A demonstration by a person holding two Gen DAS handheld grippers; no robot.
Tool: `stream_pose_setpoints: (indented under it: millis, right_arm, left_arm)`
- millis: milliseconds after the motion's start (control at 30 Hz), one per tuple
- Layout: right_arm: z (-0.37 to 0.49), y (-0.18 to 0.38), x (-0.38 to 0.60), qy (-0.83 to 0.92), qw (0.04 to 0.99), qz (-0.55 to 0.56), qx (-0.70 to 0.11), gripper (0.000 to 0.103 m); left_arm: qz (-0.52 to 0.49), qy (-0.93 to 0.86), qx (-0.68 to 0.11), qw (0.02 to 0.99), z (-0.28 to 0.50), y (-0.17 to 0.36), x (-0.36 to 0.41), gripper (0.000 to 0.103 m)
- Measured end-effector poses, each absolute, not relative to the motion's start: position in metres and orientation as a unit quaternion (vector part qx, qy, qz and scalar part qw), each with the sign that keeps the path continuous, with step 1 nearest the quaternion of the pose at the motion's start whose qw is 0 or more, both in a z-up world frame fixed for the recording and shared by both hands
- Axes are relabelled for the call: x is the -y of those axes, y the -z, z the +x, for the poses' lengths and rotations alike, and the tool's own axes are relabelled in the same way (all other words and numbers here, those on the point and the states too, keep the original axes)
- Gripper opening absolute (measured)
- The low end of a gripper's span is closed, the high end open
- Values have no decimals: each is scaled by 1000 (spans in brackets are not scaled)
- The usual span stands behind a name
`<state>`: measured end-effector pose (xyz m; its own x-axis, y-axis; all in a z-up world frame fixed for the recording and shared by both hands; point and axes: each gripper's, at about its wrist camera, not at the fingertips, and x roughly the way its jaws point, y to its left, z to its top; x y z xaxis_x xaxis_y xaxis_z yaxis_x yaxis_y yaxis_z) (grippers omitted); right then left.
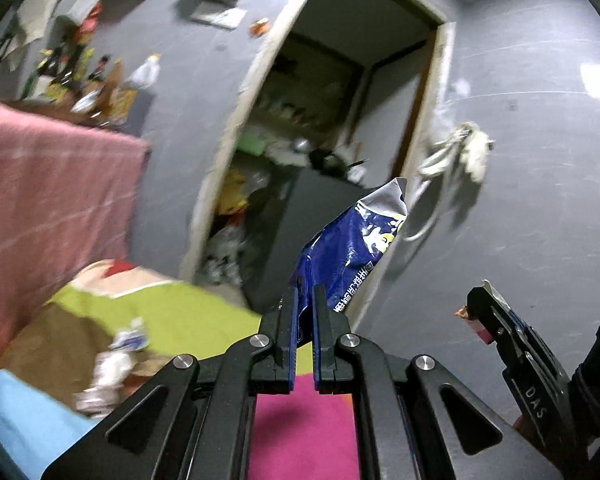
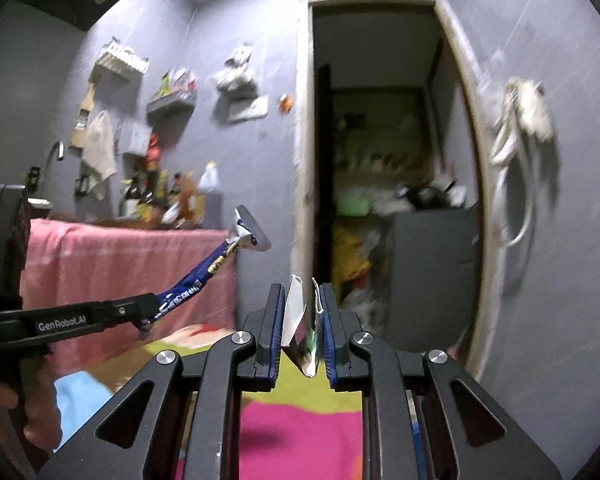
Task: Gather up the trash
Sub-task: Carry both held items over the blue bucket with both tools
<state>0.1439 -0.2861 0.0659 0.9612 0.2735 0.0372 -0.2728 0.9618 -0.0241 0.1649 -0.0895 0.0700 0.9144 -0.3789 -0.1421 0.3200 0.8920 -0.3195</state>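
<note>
A doorway (image 2: 380, 160) is standing straight ahead, with a cloth-draped worktop (image 2: 120, 256) lying to its left and bottles (image 2: 172, 192) sitting on it. Shelves (image 2: 172, 100) are hanging on the wall above. A cord bundle (image 2: 520, 120) is hanging right of the doorway.

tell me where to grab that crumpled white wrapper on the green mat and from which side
Grip the white wrapper across its raised crumpled middle, coming down from above. It lies loose on the flat mat with bare mat around it, so its edges give little to pinch. The view is blurred, so this is a guess.
</note>
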Motion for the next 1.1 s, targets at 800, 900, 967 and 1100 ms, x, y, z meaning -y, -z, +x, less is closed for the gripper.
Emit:
stream_pose_setpoints:
  millis: [800,900,967,1100]
  right_arm:
    - [172,-3,426,1,999,31,-45,19]
    - [180,8,431,0,997,40,-63,21]
    - [186,13,434,-2,996,47,-73,22]
    - [200,21,439,-6,993,58,-100,24]
  left_arm:
    - [-92,247,-165,950,247,-17,262,4]
    - [-85,246,-188,947,259,-6,268,5]
    - [-86,245,-211,942,268,4,270,5]
    - [-101,250,-251,930,285,19,271,5]
